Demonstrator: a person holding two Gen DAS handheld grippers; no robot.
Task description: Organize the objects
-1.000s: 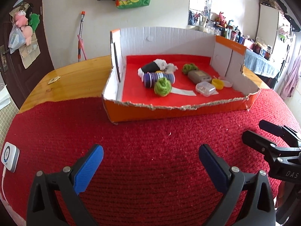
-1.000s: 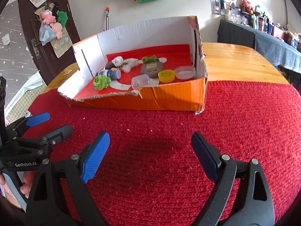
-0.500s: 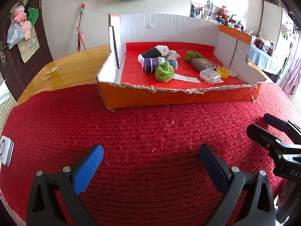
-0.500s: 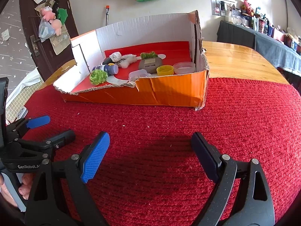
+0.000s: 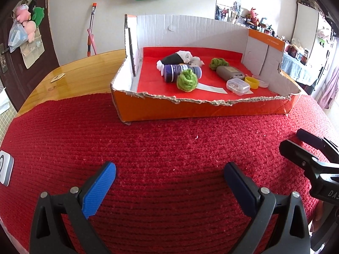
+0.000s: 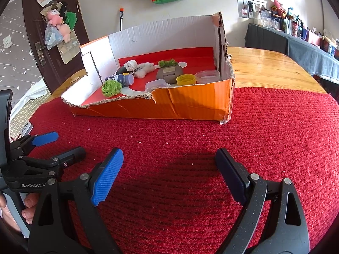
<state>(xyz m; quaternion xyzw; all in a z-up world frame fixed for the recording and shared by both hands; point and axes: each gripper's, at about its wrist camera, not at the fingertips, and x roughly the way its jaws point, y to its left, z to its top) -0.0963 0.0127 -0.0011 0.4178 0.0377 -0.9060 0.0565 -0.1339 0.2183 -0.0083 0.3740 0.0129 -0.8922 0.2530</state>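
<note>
Red knit cloth [image 5: 161,148] covers the near part of our wooden table [image 5: 80,80]. We hold both grippers over it, pointed toward the box [image 5: 211,110], which sits at twelve o'clock from each of them, well apart from the fingertips. Our left gripper [image 5: 169,177] stands with its jaws wide apart and nothing between them; our right gripper [image 6: 169,165] is the same, spread wide over bare cloth.

Inside the box, on its red floor, lie the things: a green yarn ball [image 5: 187,80] near the front edge, a blue bottle [image 5: 180,72] touching it at eleven o'clock, a white and black bundle [image 5: 180,58] behind that, a second green tuft [image 5: 218,62], a grey case [image 5: 229,73], a clear case [image 5: 237,84], a yellow lid [image 5: 252,82] and a clear lid [image 6: 207,76] at the right wall.
</note>
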